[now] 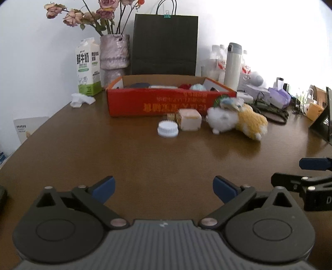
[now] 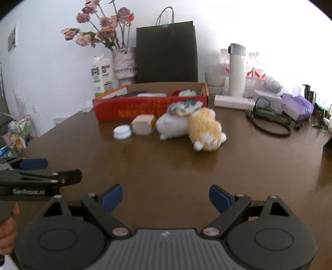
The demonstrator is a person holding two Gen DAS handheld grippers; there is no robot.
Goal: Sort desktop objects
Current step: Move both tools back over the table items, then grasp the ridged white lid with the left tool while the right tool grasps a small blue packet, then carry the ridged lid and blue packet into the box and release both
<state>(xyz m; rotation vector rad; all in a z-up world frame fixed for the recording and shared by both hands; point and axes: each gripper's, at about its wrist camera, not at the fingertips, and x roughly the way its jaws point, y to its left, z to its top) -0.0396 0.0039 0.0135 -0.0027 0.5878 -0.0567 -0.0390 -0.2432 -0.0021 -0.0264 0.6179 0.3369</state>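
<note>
Contents of the red box [image 1: 166, 103] are partly hidden behind its wall. Left gripper [image 1: 164, 190] and right gripper [image 2: 166, 199] hover over the table [image 1: 145, 157], jaws spread, empty. Plush toy [image 2: 193, 128], white cap [image 1: 167, 128] and beige block [image 1: 189, 119] lie before the box.

Dark brown wood-grain worktop [image 1: 145, 157]. Red box [image 1: 164, 103] with orange-yellow lettering along its front and a plain tan inside. White ribbed cap [image 1: 168, 128] beside a pale beige cube [image 1: 189, 119]. White plush toy [image 1: 223, 119] against a yellow plush toy [image 1: 252, 122] with white paws. Black paper bag [image 1: 165, 44] with a green clip at the top. Faded pink flowers [image 1: 91, 12] in a mottled pink-grey vase [image 1: 114, 54]. White and green milk carton [image 1: 87, 66] with dark lettering. White flask [image 1: 232, 64] with a grey lid. Lilac tissue pack [image 1: 279, 96]. Black left claw [image 1: 164, 189] and black right claw [image 2: 165, 197], each with blue pads.
</note>
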